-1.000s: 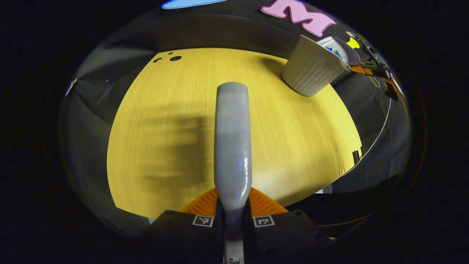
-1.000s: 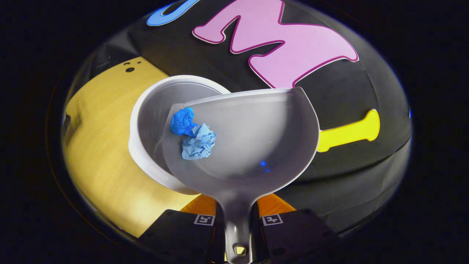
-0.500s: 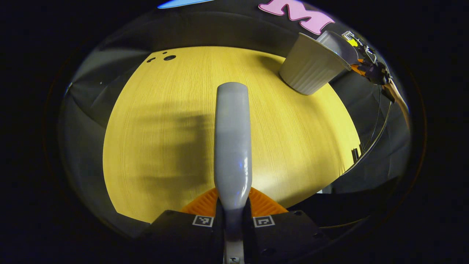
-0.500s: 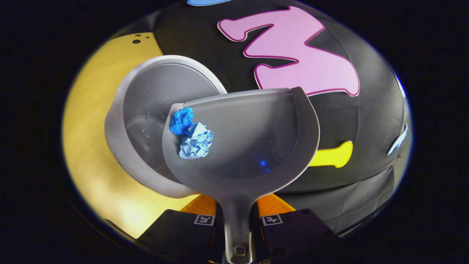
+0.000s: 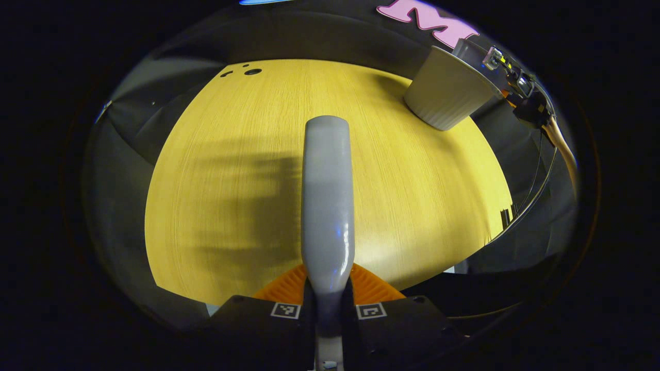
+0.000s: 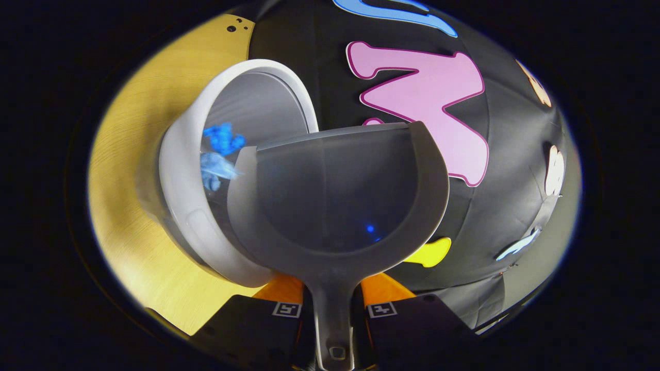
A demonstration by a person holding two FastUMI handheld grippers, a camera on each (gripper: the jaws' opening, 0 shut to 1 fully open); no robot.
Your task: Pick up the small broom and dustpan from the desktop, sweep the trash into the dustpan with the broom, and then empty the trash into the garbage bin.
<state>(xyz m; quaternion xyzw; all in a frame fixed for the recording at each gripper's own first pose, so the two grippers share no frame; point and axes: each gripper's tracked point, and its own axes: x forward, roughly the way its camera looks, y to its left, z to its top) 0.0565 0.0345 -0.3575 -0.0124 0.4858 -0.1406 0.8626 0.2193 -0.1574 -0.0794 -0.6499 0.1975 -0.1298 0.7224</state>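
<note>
Right gripper view: gripper (image 6: pixel 330 309) clamps dustpan (image 6: pixel 337 196) handle over bin (image 6: pixel 180 170).

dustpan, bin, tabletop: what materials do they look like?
Dustpan: likely moulded grey plastic, smooth, faint sheen. Bin: looks like off-white plastic, with a rounded lip; its outside is ribbed. Tabletop: yellowish wood-grain surface, possibly laminate; fine straight grain lines.
</note>
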